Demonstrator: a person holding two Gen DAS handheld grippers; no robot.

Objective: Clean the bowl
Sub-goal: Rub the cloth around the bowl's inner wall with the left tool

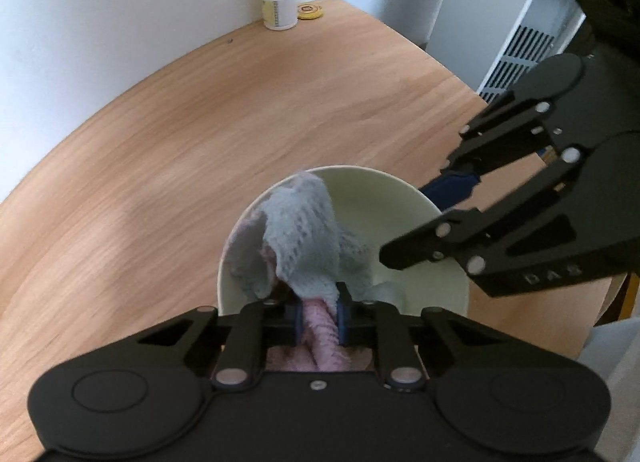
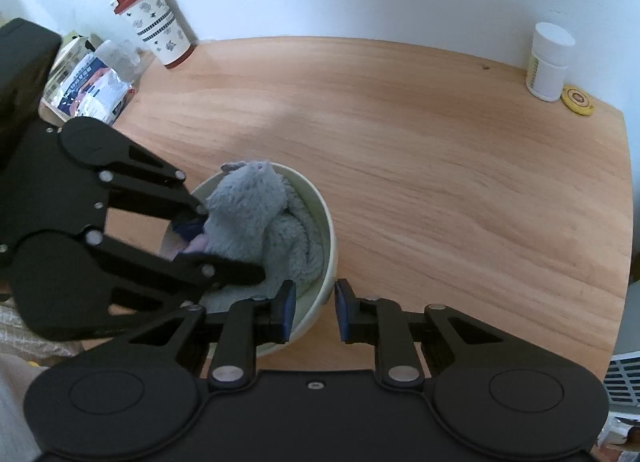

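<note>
Bowl rim sits between the right gripper's parted fingers; left gripper pinches the cloth. Only the right view shows the cup.

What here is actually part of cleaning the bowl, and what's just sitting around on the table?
Part of the job:
- bowl, pale, on the wooden table
- cloth, grey and pink, stuffed inside the bowl
- left gripper, shut on the cloth
- right gripper, straddling the bowl's rim

Just lying about:
- white pill bottle
- yellow round tin
- paper cup with red lid
- packets
</note>
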